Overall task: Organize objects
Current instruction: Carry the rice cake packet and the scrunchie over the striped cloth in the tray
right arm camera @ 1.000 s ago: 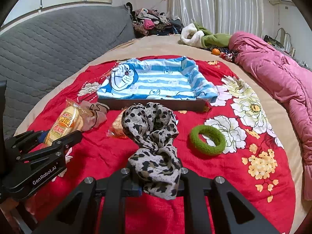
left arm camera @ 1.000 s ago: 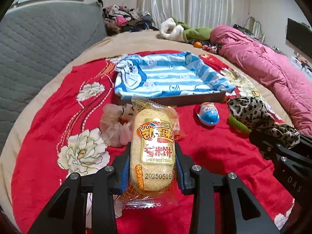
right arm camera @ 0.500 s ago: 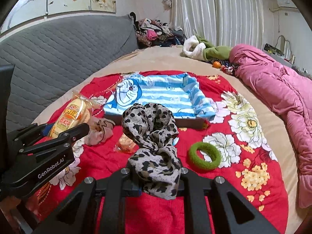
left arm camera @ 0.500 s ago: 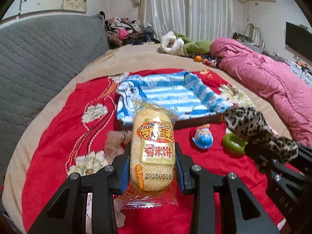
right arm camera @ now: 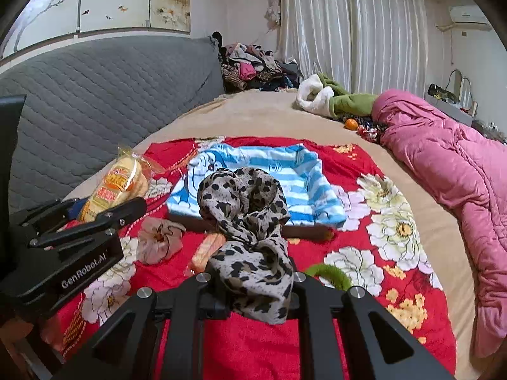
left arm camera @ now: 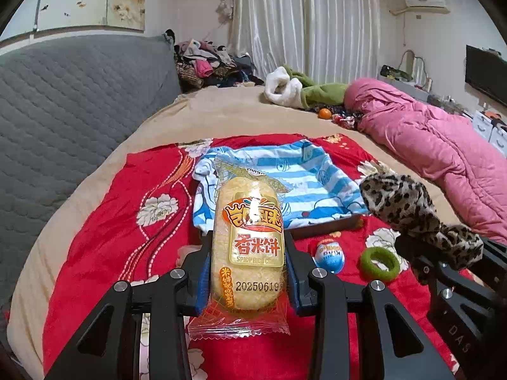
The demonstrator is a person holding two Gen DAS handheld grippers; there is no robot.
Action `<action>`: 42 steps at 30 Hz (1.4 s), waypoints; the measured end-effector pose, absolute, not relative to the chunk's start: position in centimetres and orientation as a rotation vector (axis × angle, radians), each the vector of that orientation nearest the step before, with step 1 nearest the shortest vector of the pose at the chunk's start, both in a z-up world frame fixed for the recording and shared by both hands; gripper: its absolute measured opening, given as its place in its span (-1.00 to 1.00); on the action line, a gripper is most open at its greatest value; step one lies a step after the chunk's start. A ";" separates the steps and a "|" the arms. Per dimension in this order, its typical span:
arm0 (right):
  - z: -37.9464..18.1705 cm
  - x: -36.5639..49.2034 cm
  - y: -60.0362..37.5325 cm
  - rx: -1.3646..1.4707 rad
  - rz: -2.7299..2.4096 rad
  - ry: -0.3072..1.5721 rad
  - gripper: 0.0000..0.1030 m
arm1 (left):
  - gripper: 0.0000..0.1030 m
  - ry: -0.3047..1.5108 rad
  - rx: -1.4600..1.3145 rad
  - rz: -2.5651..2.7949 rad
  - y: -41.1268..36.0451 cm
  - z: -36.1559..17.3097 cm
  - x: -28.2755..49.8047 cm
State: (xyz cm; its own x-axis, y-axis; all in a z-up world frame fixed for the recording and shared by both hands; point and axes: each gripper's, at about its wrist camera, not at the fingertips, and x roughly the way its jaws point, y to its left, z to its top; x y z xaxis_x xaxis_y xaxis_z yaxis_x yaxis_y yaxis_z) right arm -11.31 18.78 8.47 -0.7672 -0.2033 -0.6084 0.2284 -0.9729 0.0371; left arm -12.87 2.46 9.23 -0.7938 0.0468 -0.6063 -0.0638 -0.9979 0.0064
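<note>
at the far left a grey quilted headboard [left arm camera: 73,101] runs along the bed [left arm camera: 221,114], which carries a red floral blanket [left arm camera: 104,237]. the left hand-held gripper [left arm camera: 248,269] is clamped on a rice cake packet [left arm camera: 248,247], its blue-lined pads pressing both long sides; the packet stands lengthwise between the jaws, lifted clear of the blanket, its sealed end hanging toward the camera. in the right wrist view the same packet [right arm camera: 114,186] shows at the left edge, held above the blanket by the left hand-held gripper [right arm camera: 95,212]. just right of it on the blanket lies a beige scrunchie [right arm camera: 160,242], and beside that an orange snack wrapper [right arm camera: 206,250], partly hidden. in the middle sits a shallow tray [left arm camera: 326,224] lined with a blue striped cartoon cloth [left arm camera: 304,183]. near its front edge lie a blue and white egg-shaped toy [left arm camera: 329,251] and, to the right, a green hair ring [left arm camera: 378,262], apart from each other. the right hand-held gripper [right arm camera: 253,288] is closed tight on a leopard-print scarf [right arm camera: 250,228], which bunches upward from the jaws, off the blanket. at the far right a pink quilt [left arm camera: 443,152] lies heaped along the bed.
</note>
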 end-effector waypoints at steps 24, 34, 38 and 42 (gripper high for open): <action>12.7 -16.7 19.3 0.812 -2.819 0.002 -0.68 | -0.24 0.011 -0.890 2.975 2.6 12.8 -18.7; 13.9 -19.9 18.7 0.779 -2.824 0.016 -0.68 | -0.24 0.031 -0.874 3.002 2.3 13.6 -22.3; 14.2 -21.2 18.4 0.773 -2.823 0.017 -0.68 | -0.24 0.038 -0.873 3.010 2.7 13.6 -23.7; 14.4 -22.3 18.3 0.762 -2.829 0.015 -0.68 | -0.24 0.028 -0.872 3.013 2.9 13.4 -25.0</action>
